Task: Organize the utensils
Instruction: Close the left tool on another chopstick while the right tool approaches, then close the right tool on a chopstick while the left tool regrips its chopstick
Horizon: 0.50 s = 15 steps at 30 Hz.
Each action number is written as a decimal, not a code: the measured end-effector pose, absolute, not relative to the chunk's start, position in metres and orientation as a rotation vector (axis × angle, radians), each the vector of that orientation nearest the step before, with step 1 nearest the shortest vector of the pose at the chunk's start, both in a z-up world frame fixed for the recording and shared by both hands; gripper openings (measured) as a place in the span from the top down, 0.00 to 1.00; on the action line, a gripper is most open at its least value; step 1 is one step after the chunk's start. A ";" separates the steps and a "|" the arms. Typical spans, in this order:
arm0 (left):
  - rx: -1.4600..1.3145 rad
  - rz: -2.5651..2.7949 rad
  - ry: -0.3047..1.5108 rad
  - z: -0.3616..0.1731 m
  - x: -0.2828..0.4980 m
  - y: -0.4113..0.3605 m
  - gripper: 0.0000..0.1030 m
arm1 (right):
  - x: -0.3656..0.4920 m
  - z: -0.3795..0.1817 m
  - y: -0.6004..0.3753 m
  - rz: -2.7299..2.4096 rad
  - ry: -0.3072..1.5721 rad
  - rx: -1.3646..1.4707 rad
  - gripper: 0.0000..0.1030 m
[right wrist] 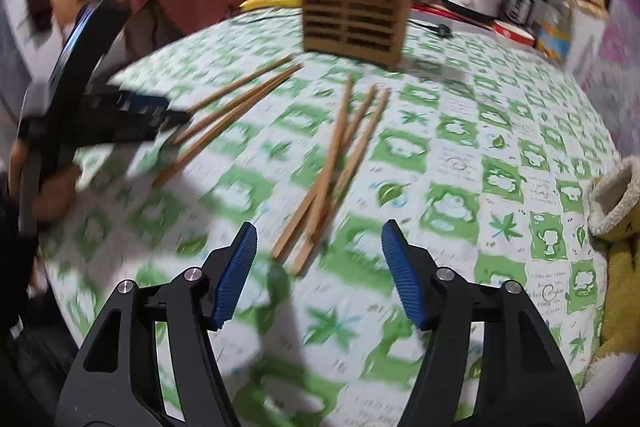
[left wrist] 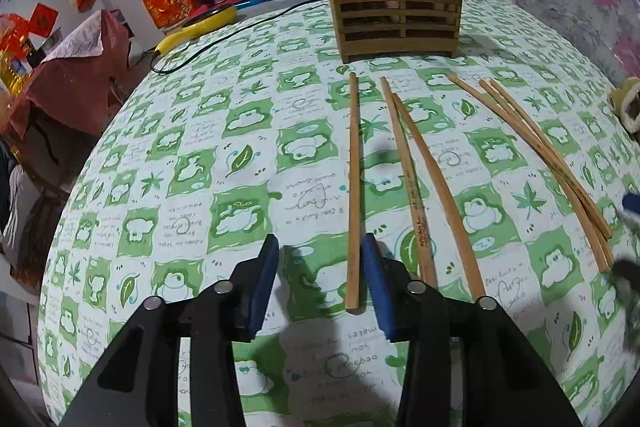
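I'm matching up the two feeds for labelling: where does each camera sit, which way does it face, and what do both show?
Left wrist view: sits on the left gripper, looking down its open jaws at a single chopstick lying between them, toward the wooden holder.
Right wrist view: sits on the right gripper, jaws open and empty, facing a crossed chopstick bundle; the left gripper and the hand holding it show at left.
Shared: holder, loose chopsticks, green patterned tablecloth.

The right claw hung with jaws apart over a crossed bundle of chopsticks on the green-checked bench, the wooden holder behind, the left claw blurred near three more.
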State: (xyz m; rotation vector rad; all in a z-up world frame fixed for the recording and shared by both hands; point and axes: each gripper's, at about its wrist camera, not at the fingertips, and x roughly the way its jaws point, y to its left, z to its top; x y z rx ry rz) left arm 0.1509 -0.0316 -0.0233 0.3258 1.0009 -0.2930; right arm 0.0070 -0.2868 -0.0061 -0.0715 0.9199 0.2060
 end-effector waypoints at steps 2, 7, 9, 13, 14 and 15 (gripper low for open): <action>0.325 -0.290 1.000 -0.023 0.151 -0.032 0.56 | 0.004 -0.013 -0.281 0.195 0.957 -0.123 0.51; 0.334 -0.289 0.994 -0.023 0.149 -0.033 0.55 | 0.003 -0.011 -0.293 0.196 0.953 -0.062 0.53; 0.338 -0.287 0.992 -0.023 0.149 -0.033 0.55 | 0.004 -0.013 -0.294 0.183 0.966 -0.058 0.53; 0.352 -0.281 0.985 -0.023 0.147 -0.034 0.54 | 0.008 -0.015 -0.295 0.174 0.981 -0.080 0.54; 0.352 -0.281 0.985 -0.023 0.147 -0.034 0.54 | 0.008 -0.015 -0.297 0.162 0.982 -0.089 0.54; 0.352 -0.281 0.985 -0.023 0.147 -0.035 0.54 | 0.008 -0.015 -0.300 0.149 0.980 -0.098 0.54</action>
